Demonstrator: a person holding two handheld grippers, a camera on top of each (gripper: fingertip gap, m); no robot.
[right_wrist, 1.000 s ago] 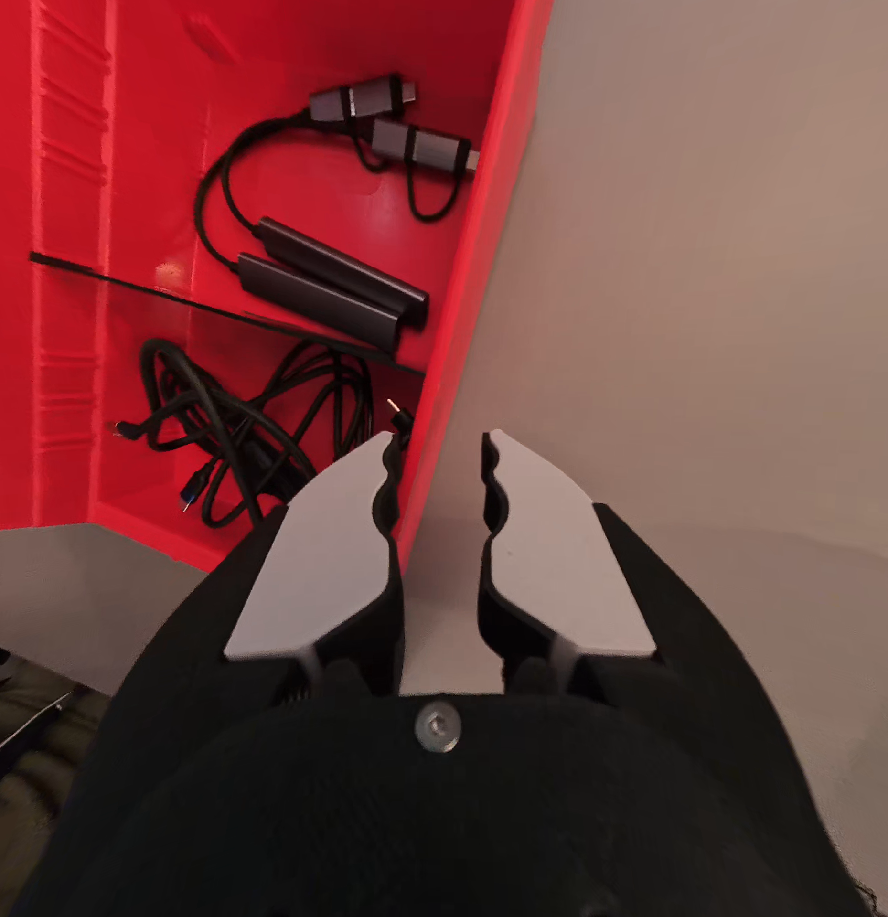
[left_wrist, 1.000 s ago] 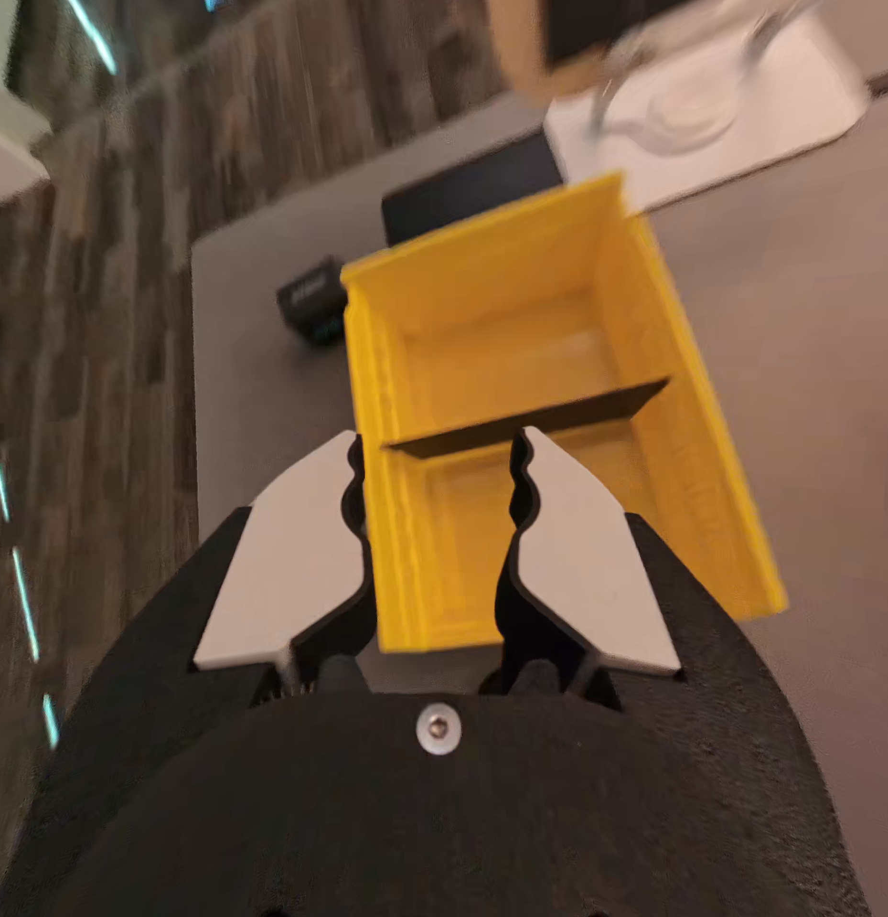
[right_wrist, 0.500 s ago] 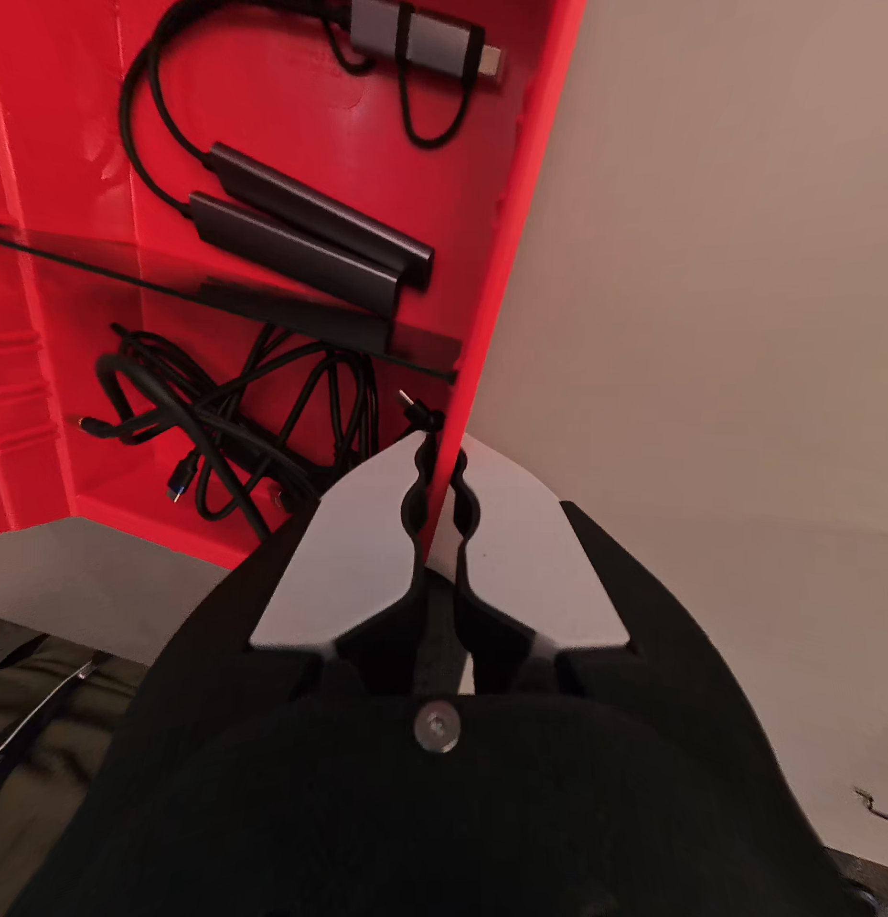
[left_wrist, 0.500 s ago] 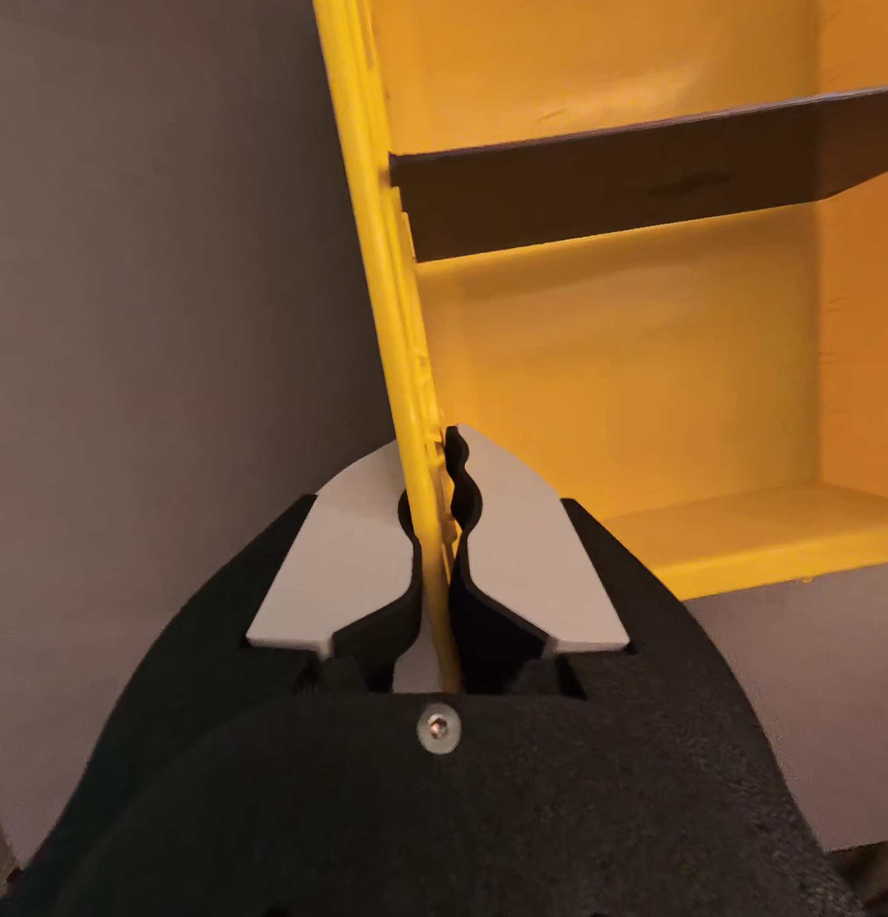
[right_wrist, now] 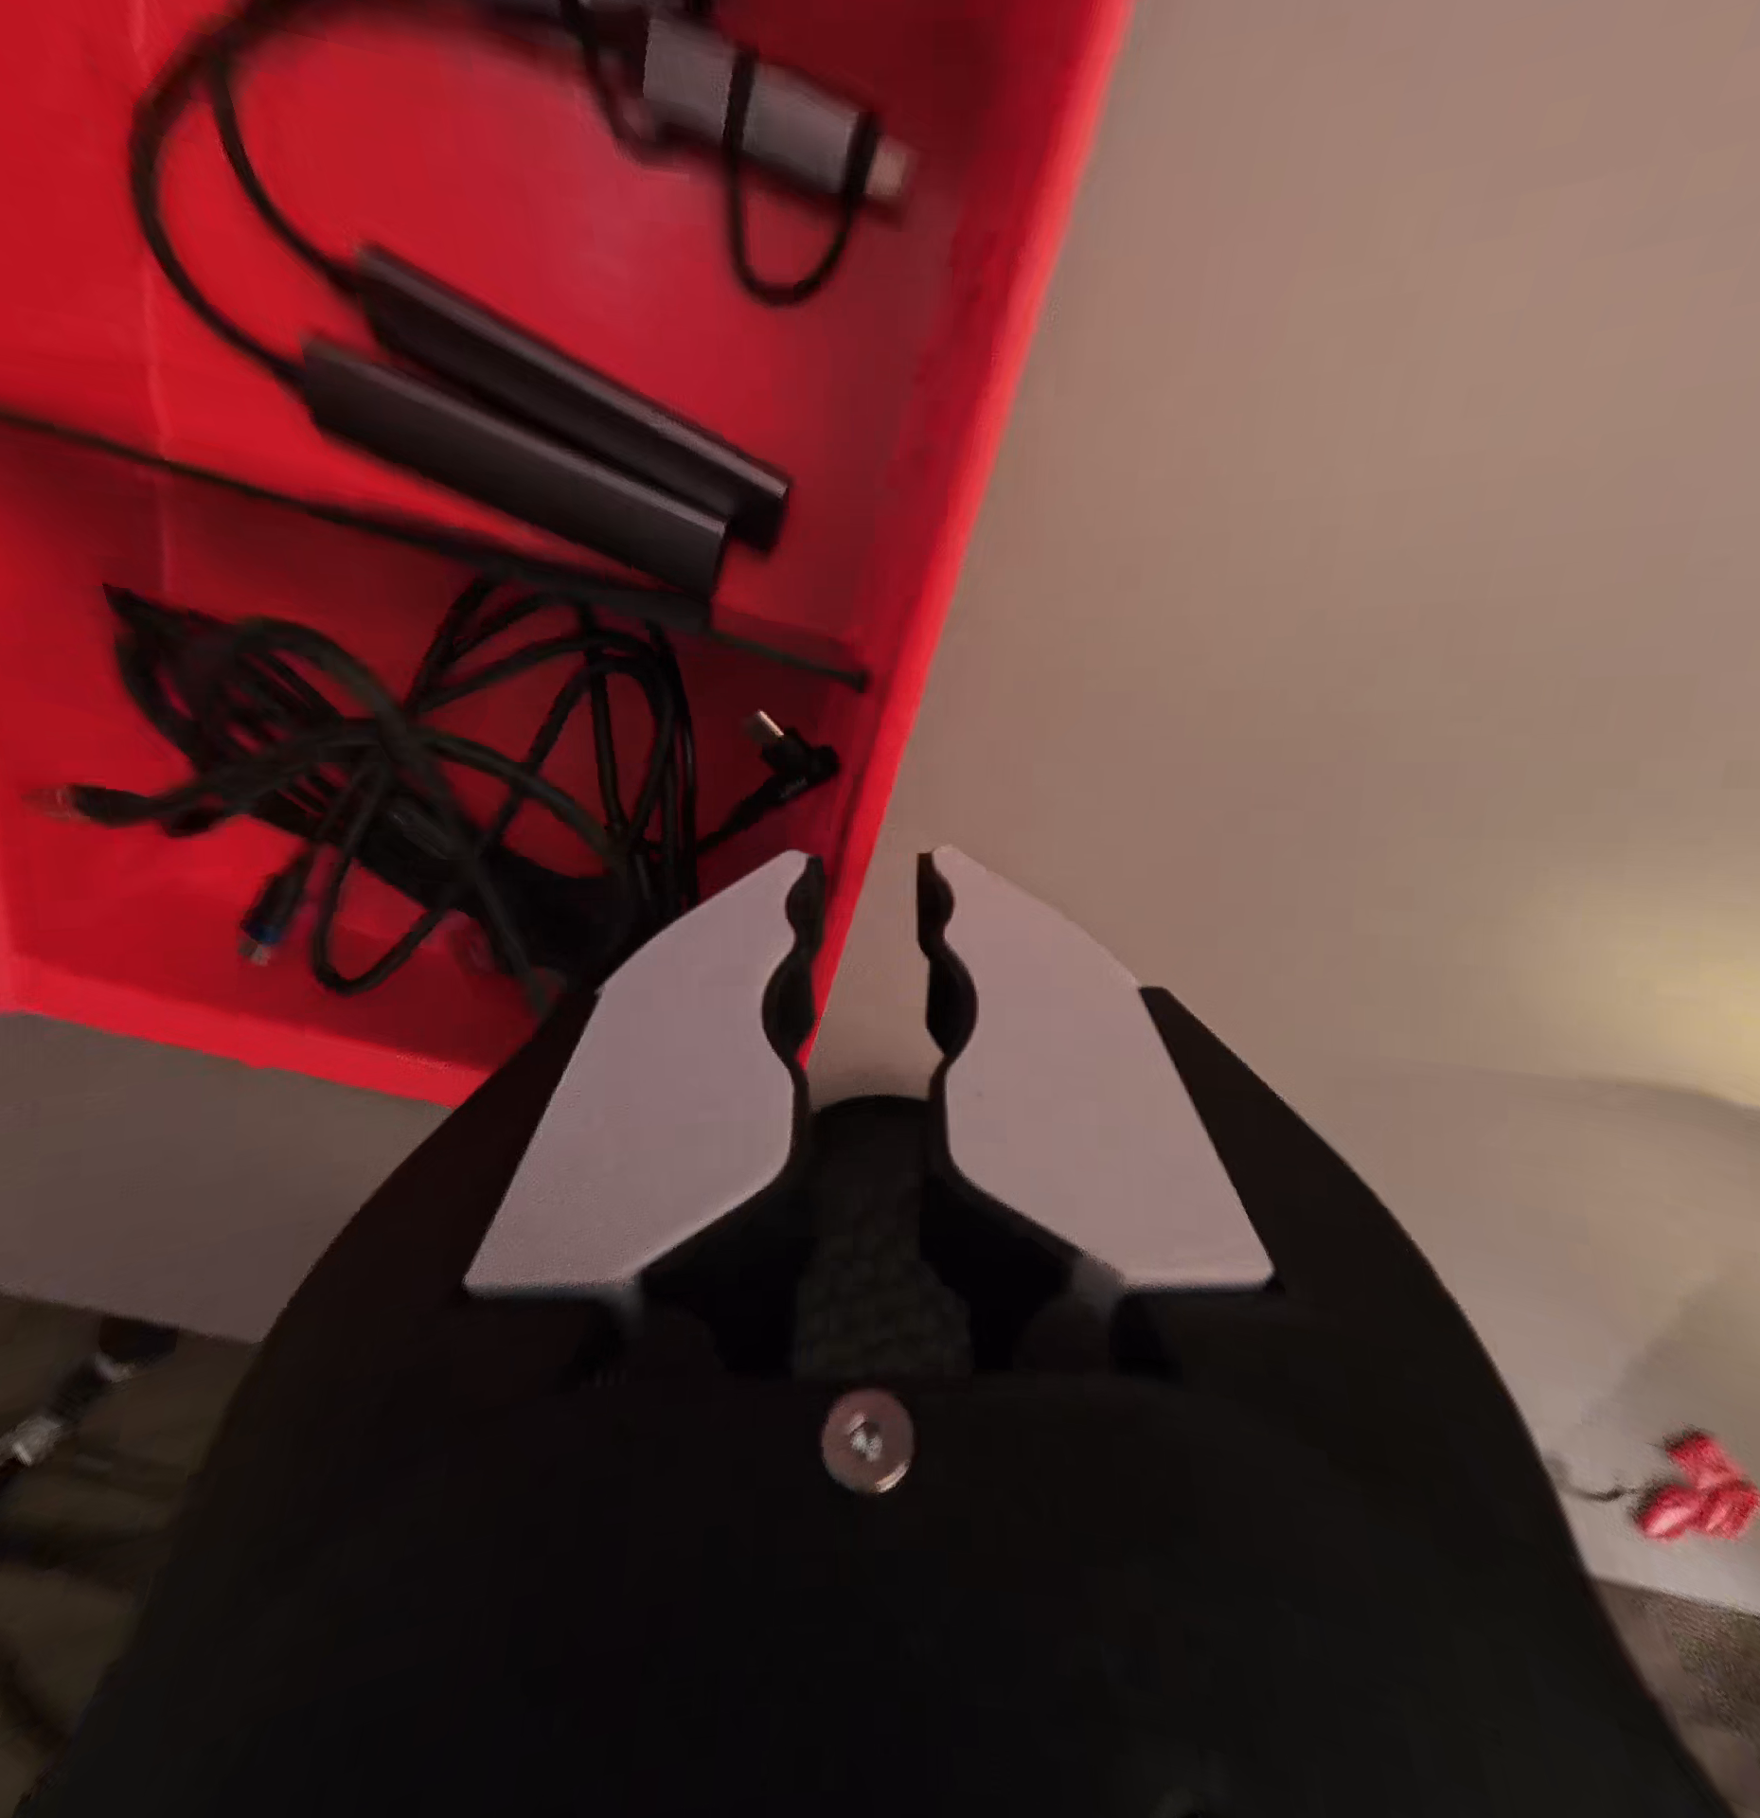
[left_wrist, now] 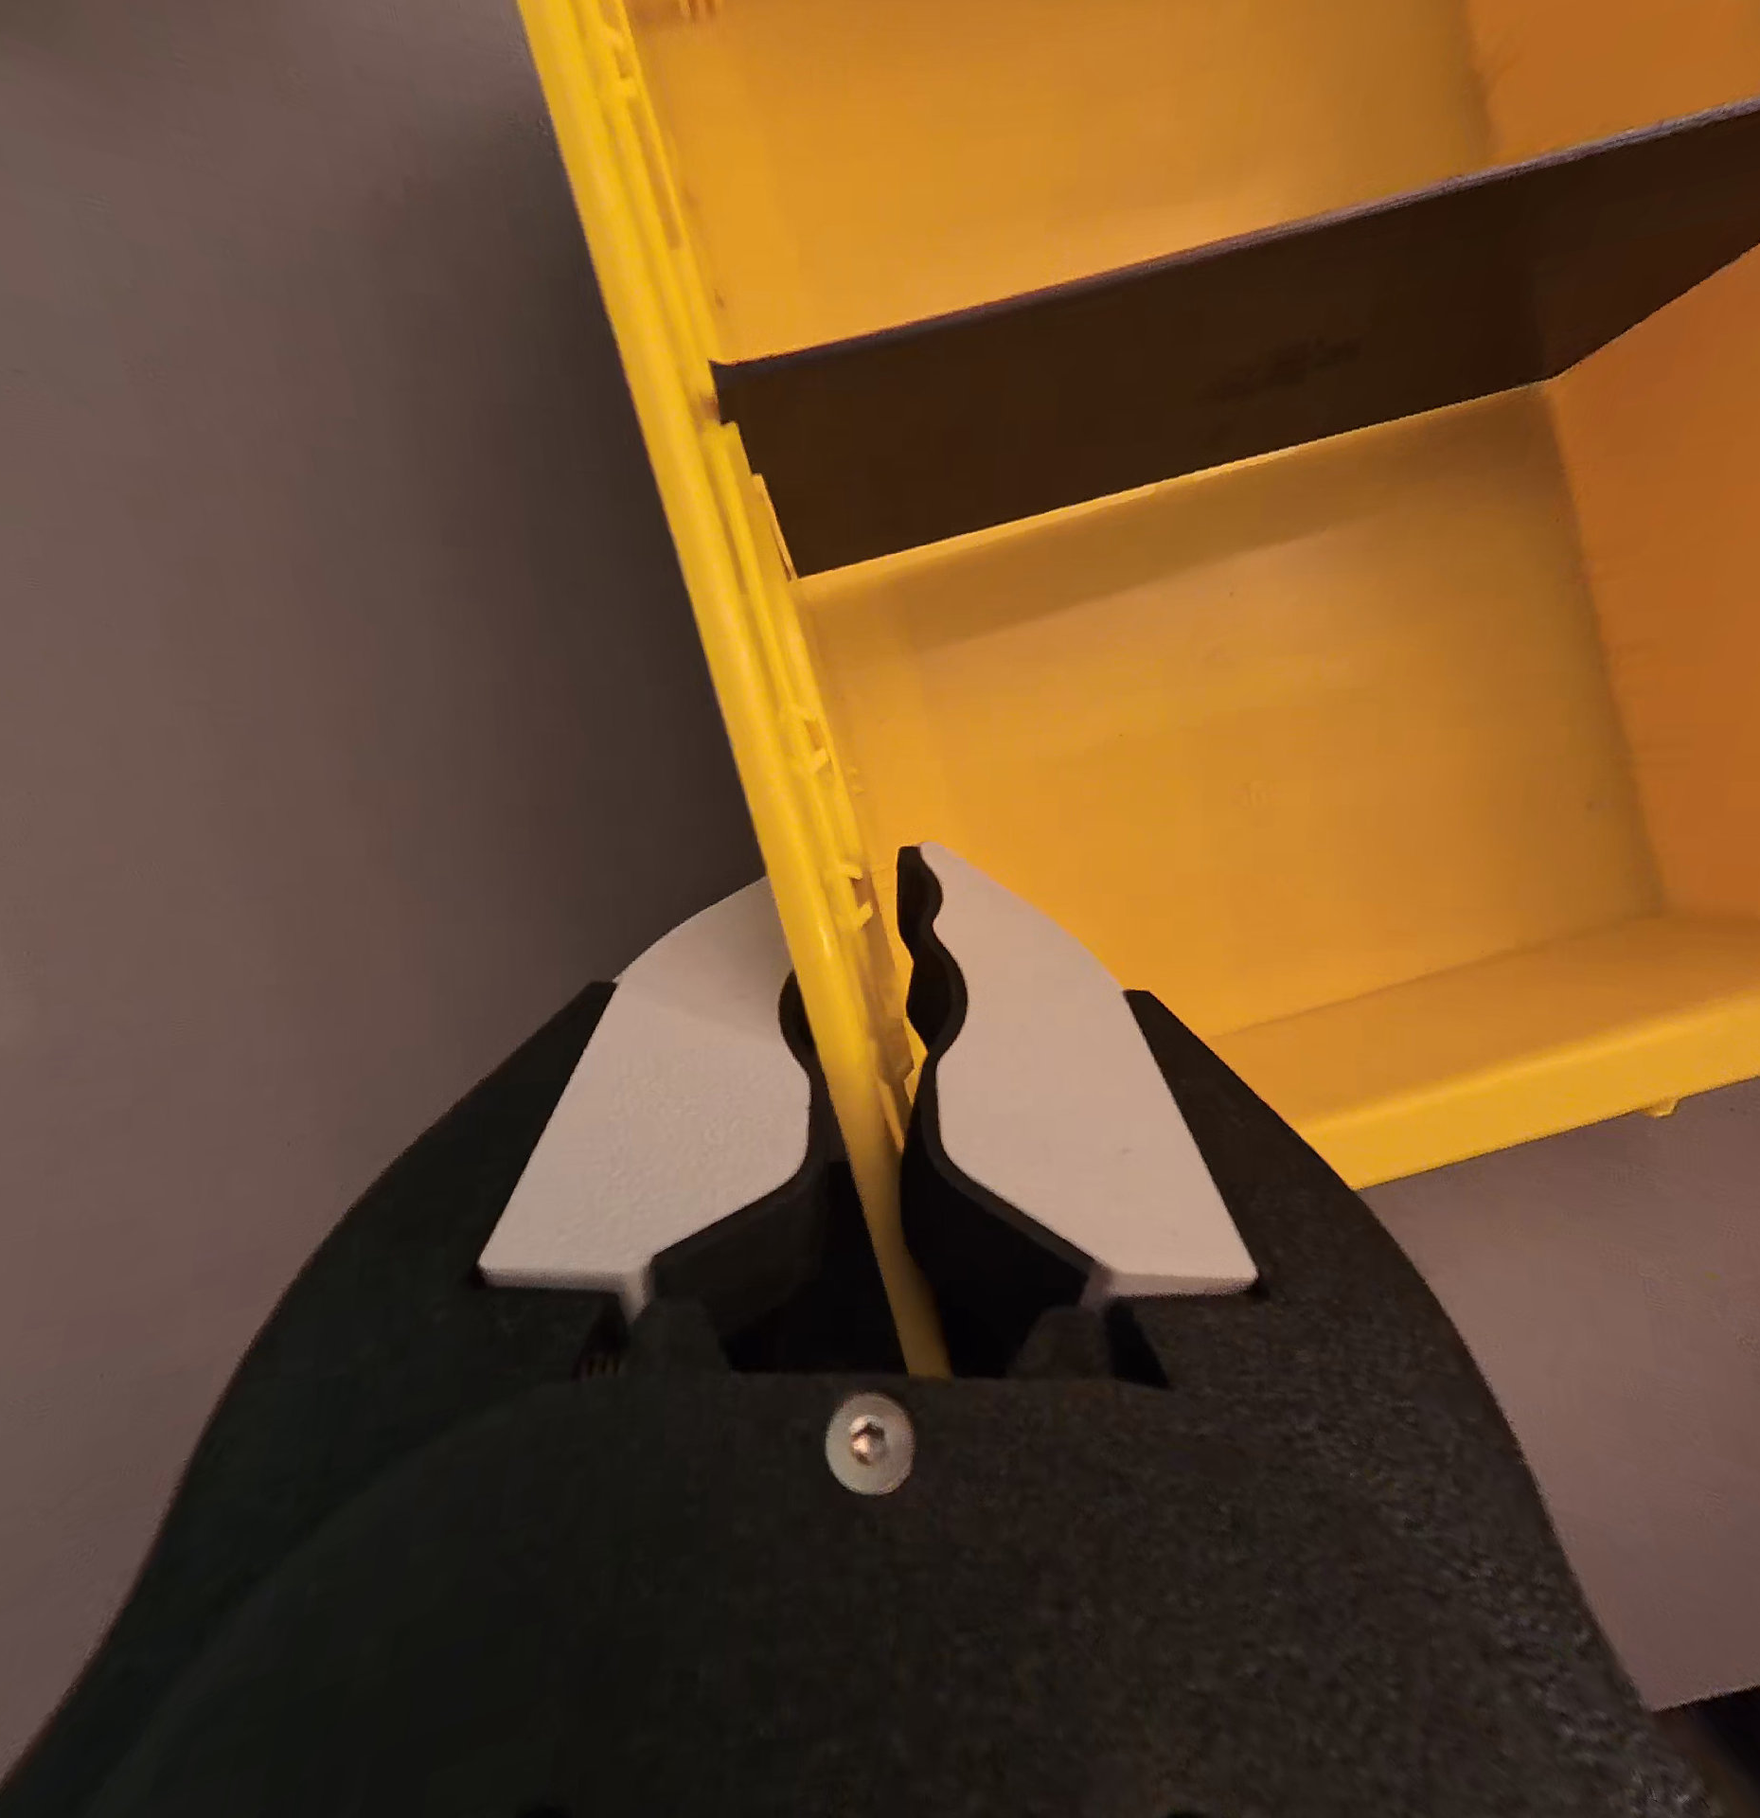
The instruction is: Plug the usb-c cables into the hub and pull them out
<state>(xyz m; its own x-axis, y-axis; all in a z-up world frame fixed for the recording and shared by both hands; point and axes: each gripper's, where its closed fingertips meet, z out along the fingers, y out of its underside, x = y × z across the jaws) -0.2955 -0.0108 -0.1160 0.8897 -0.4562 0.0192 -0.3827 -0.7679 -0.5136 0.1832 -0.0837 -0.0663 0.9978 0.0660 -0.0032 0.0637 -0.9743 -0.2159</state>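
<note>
In the left wrist view my left gripper (left_wrist: 846, 876) is shut on the left wall of an empty yellow bin (left_wrist: 699, 512); the wall runs between the two fingers. In the right wrist view my right gripper (right_wrist: 868, 861) is open and empty, with the right wall of a red bin (right_wrist: 964, 472) just beside its left finger. Two dark slim hubs (right_wrist: 561, 462) with grey plug ends (right_wrist: 777, 138) lie in the far compartment of the red bin. A tangle of black usb-c cables (right_wrist: 413, 787) lies in the near compartment.
A black divider (left_wrist: 1249, 374) splits the yellow bin, and a thin black divider (right_wrist: 364, 512) splits the red one. Both bins sit on a grey table (left_wrist: 266, 689). A small red object (right_wrist: 1702, 1495) lies on the table at the lower right. The left gripper's tips are roughly 50 cm from the right gripper's.
My right gripper closed on the red bin's wall and has now let go and opened. My left gripper moved in, closed on the yellow bin's wall and still holds it.
</note>
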